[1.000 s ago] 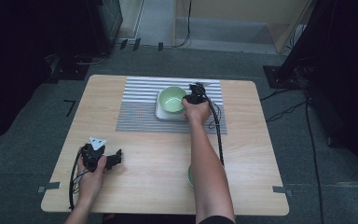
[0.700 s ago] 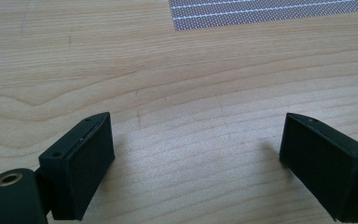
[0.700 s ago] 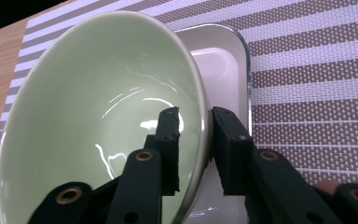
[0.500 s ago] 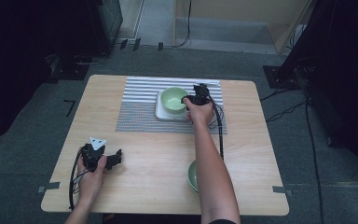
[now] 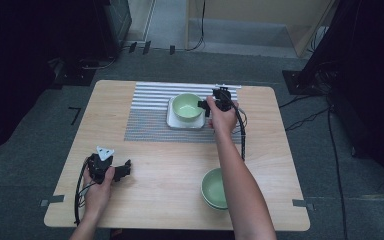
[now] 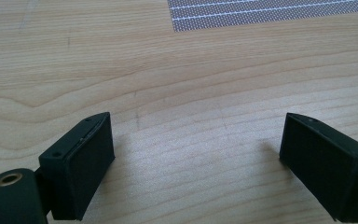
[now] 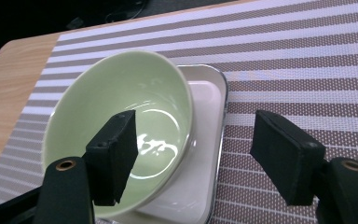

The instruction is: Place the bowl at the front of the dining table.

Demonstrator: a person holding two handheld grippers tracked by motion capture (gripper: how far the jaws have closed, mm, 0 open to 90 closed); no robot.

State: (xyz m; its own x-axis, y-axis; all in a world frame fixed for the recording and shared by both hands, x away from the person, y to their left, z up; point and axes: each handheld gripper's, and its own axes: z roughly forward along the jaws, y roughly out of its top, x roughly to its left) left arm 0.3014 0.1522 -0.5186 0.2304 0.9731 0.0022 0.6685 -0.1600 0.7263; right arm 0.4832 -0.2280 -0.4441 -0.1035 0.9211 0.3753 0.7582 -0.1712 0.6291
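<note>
A pale green bowl (image 5: 186,106) sits on a white square plate (image 5: 182,122) on the striped placemat (image 5: 145,117). My right gripper (image 5: 203,107) is at the bowl's right rim. In the right gripper view the right gripper (image 7: 193,140) is open and straddles that rim. One jaw is inside the bowl (image 7: 121,121) and the other is outside, over the plate (image 7: 209,140) and the placemat. A second green bowl (image 5: 214,187) stands near the front edge, partly hidden by the right forearm. My left gripper (image 5: 126,170) rests open at the front left, over bare wood (image 6: 196,154).
The wooden table (image 5: 280,150) has bare room at its left, middle and right. The placemat's near corner (image 6: 270,11) lies ahead of the left gripper. Dark stands and cables surround the table on the floor.
The right forearm has shifted slightly right, uncovering more of the front bowl. The bowl on the plate and the left gripper have stayed put.
</note>
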